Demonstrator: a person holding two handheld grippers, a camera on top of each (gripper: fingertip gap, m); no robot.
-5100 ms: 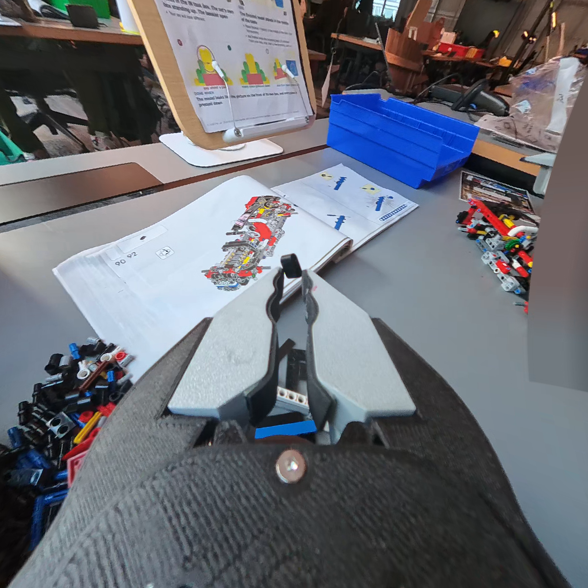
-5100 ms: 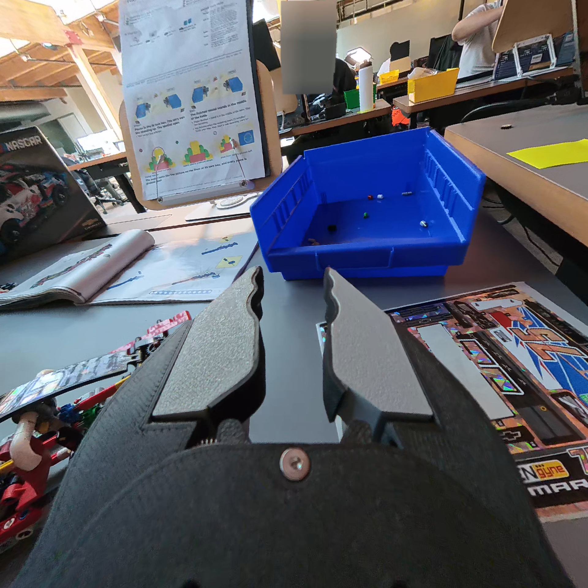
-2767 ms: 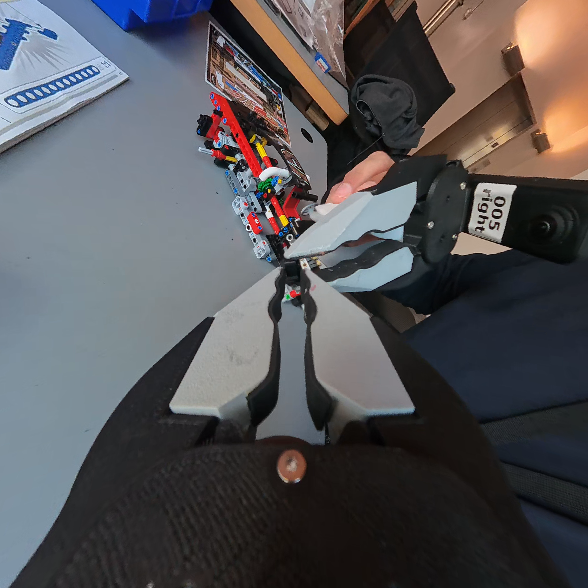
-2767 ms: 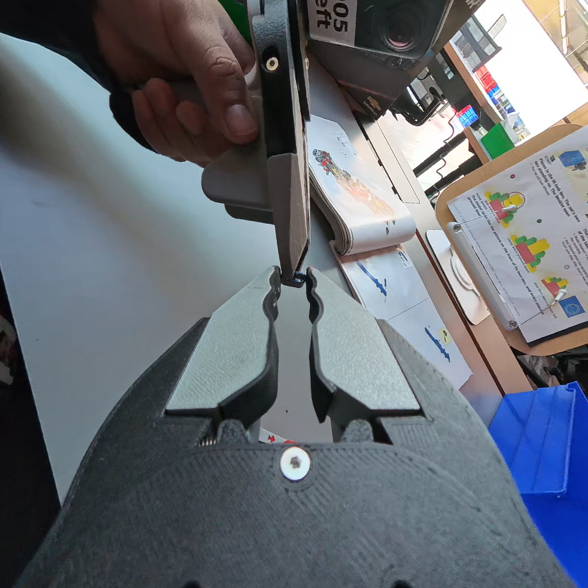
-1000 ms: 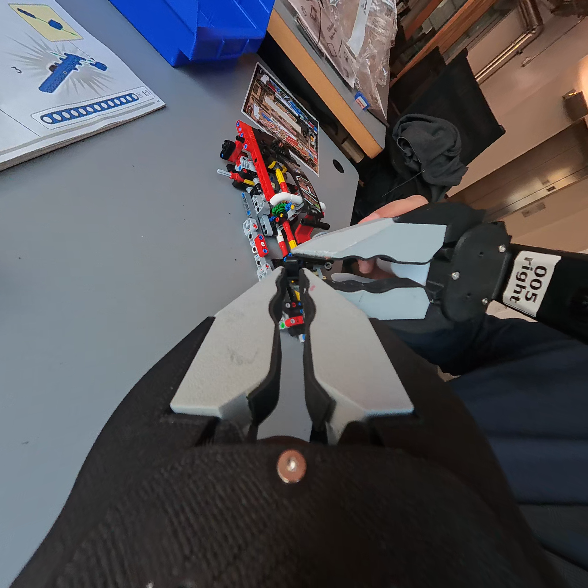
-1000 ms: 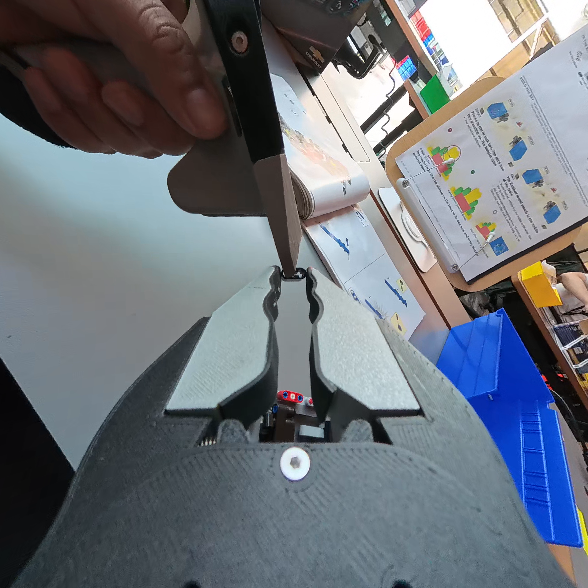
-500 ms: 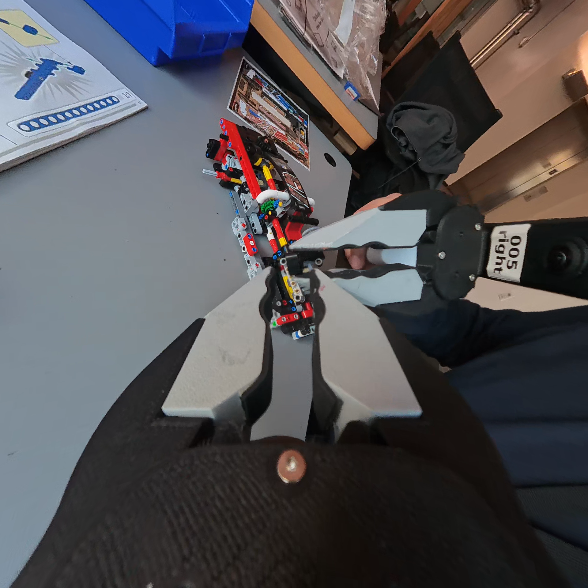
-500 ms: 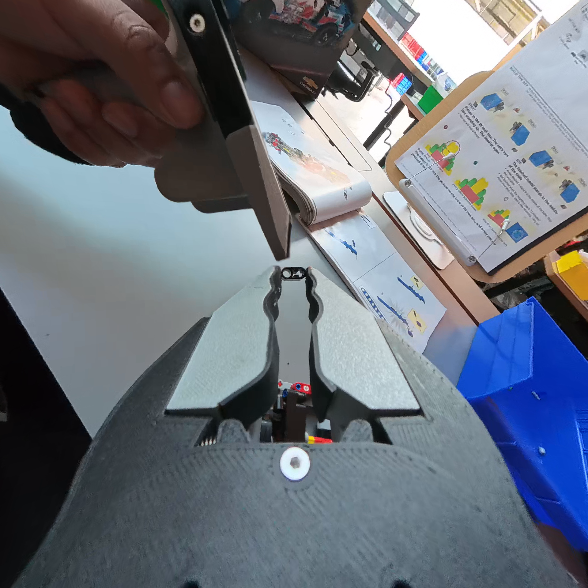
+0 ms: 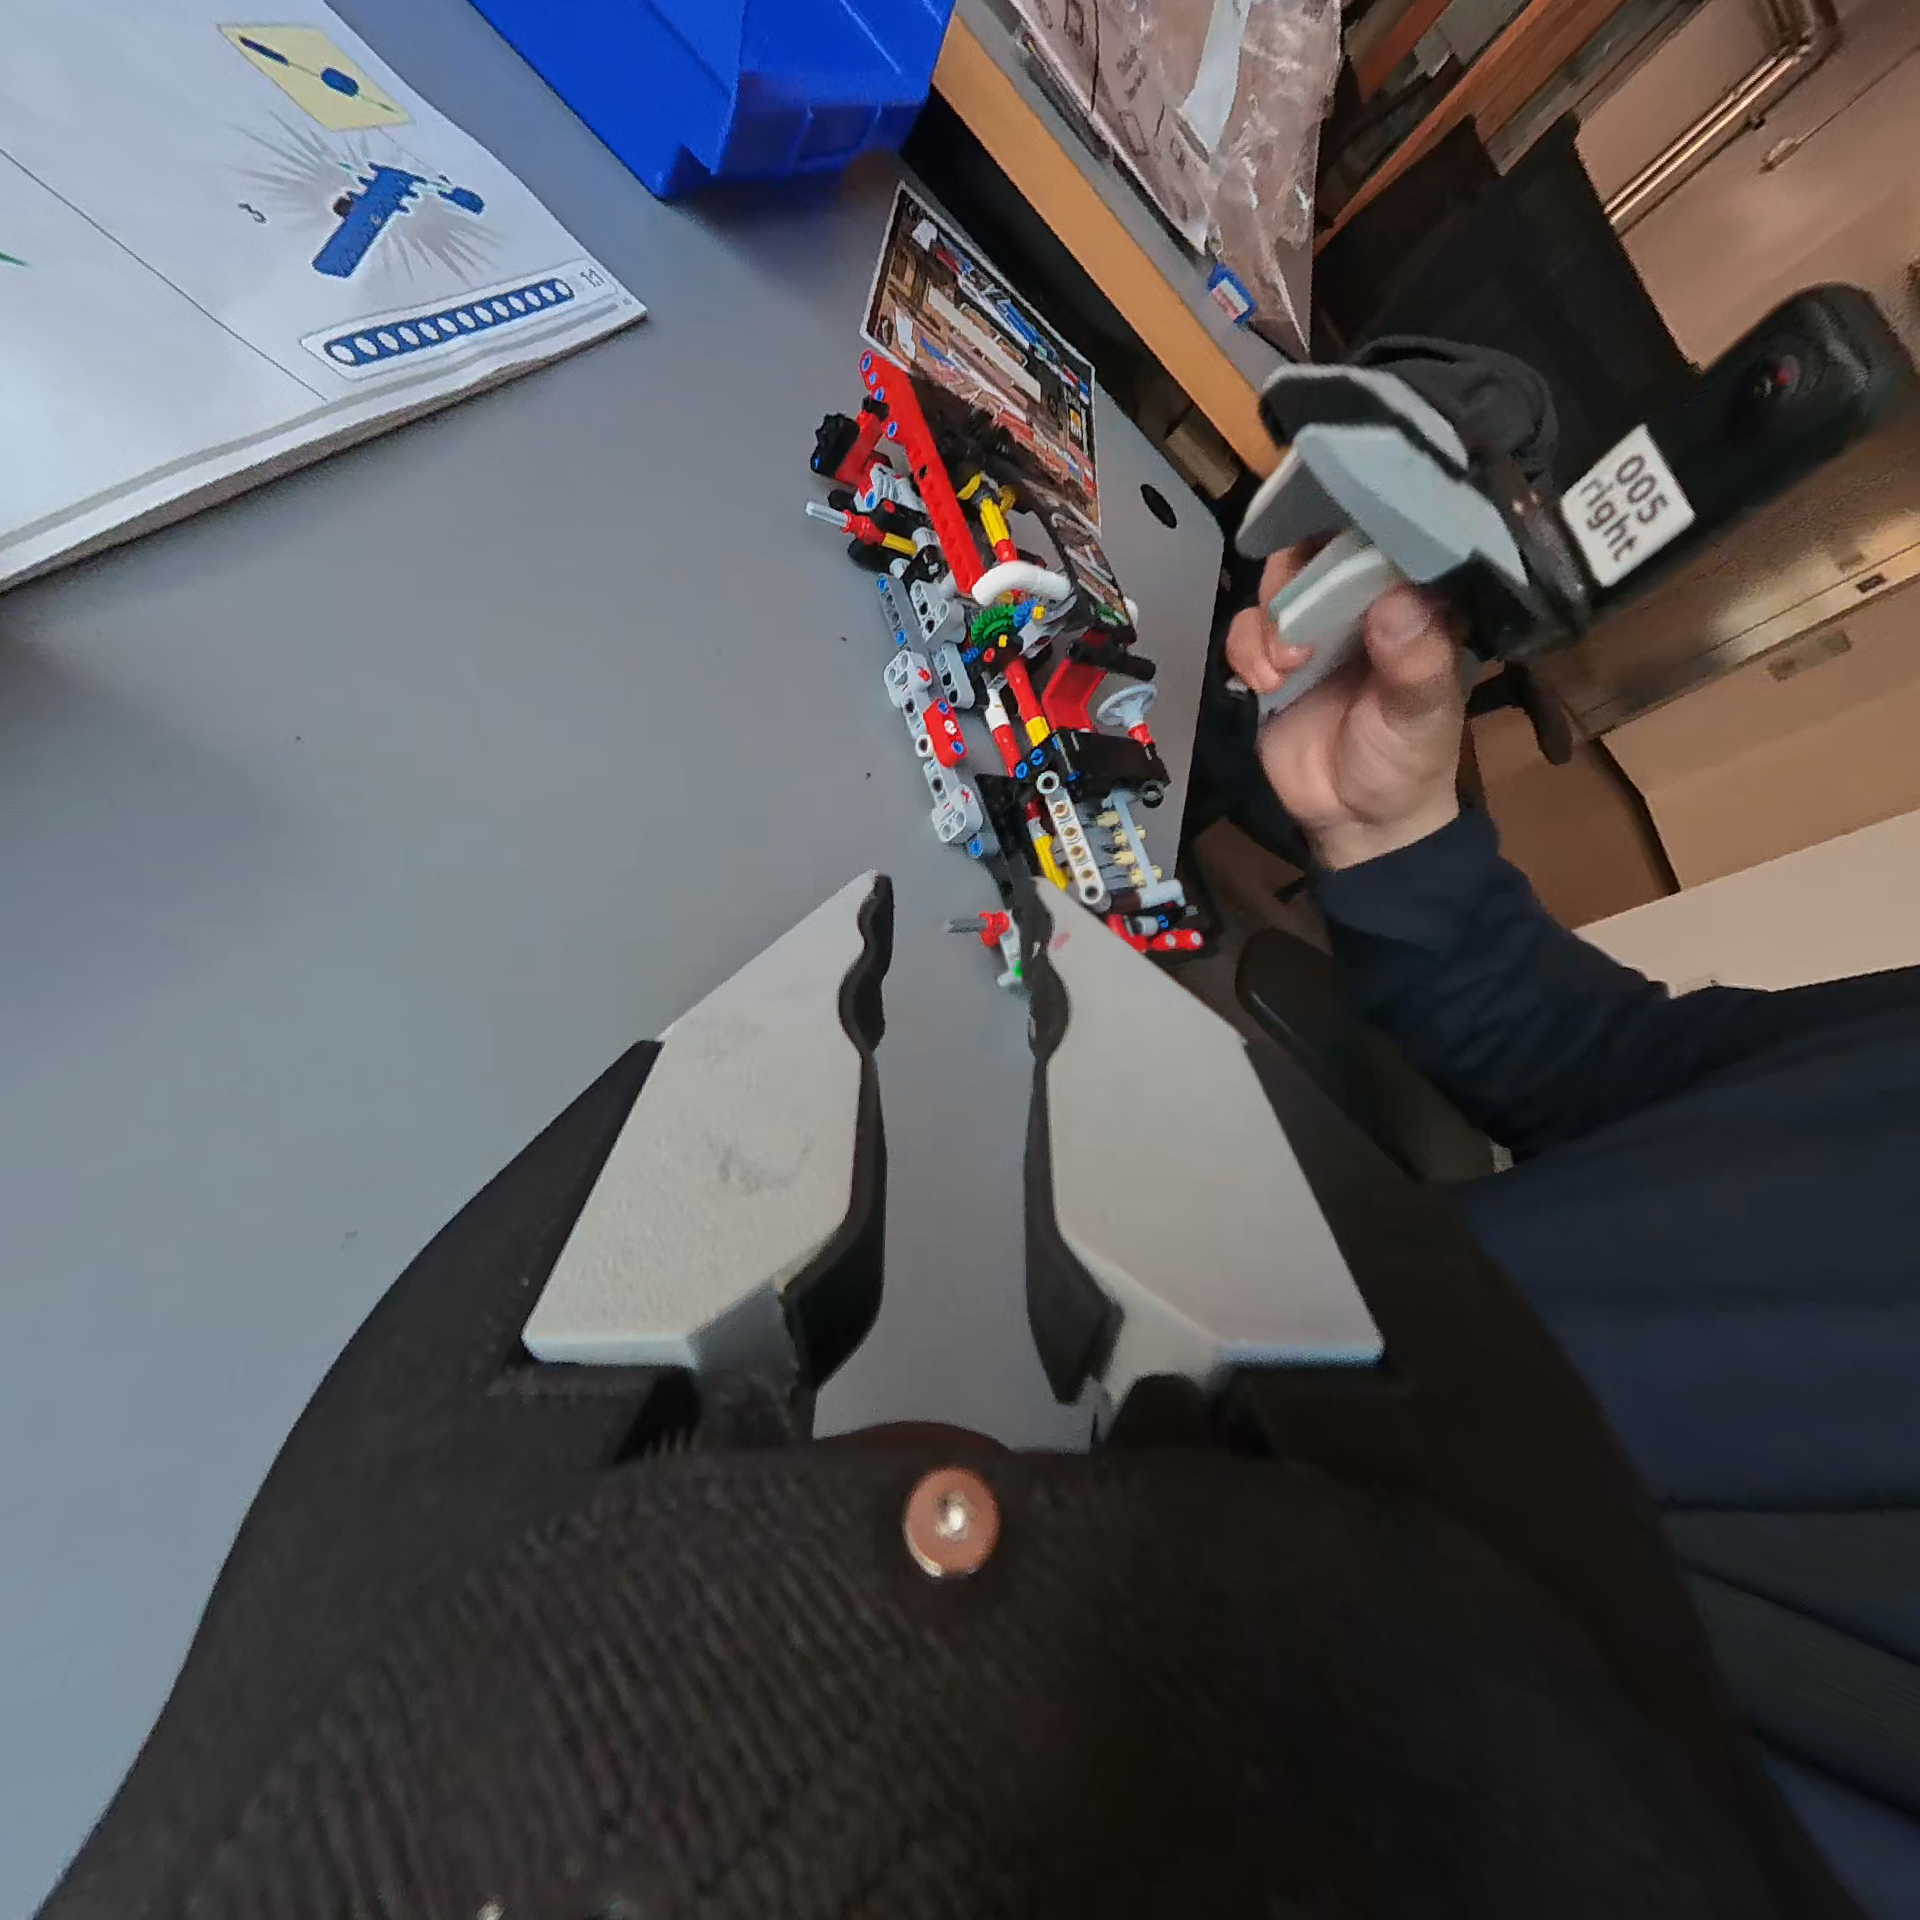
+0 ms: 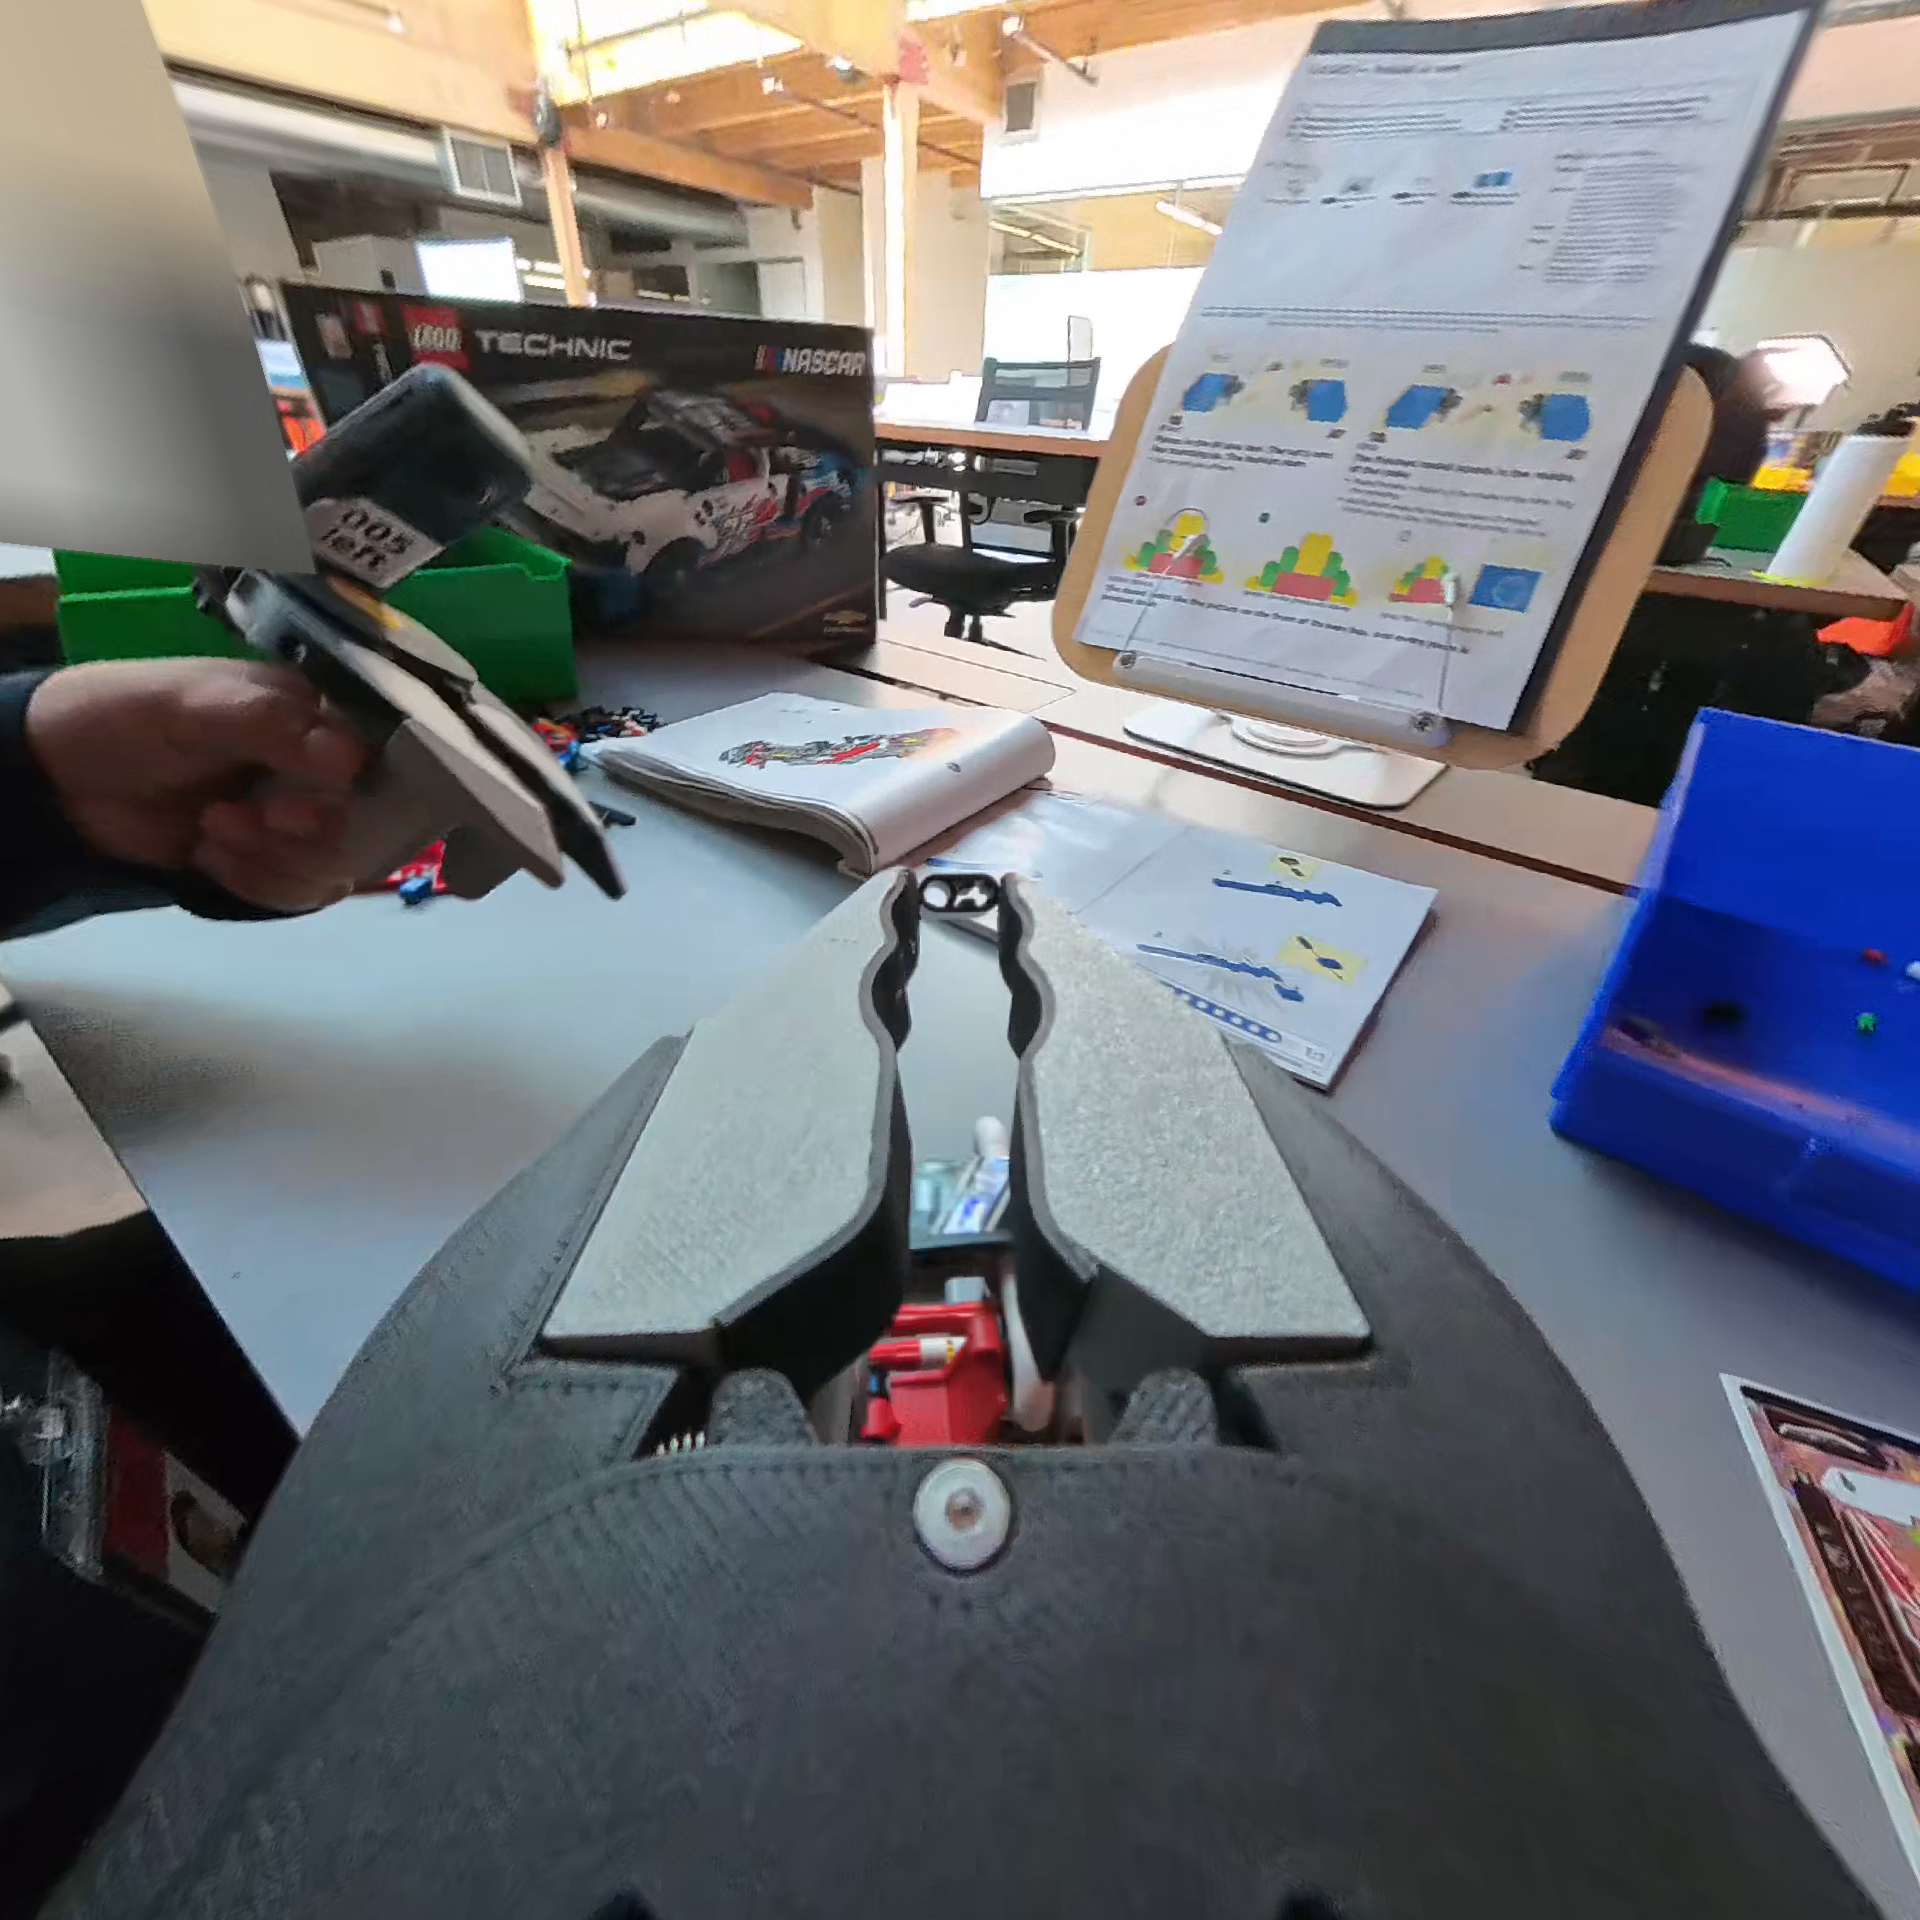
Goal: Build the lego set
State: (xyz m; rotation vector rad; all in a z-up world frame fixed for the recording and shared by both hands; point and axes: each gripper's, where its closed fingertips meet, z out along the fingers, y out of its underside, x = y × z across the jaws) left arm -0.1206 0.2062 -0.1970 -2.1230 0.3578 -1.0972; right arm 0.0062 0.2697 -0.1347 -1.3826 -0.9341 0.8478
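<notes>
Bare grey table (image 9: 436, 790) left of brick model (image 9: 997, 665); booklet (image 10: 831, 774), blue bin (image 10: 1766, 987) block far side.

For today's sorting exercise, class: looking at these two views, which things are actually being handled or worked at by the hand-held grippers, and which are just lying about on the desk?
In hand or worked at:
- right hand-held gripper, pinching a small black two-hole link
- left hand-held gripper, open, bare
- part-built brick model, nearest the left one

Lying about:
- open instruction booklet
- blue bin
- sticker sheet
- boxed set
- green bin
- sheet on stand
</notes>
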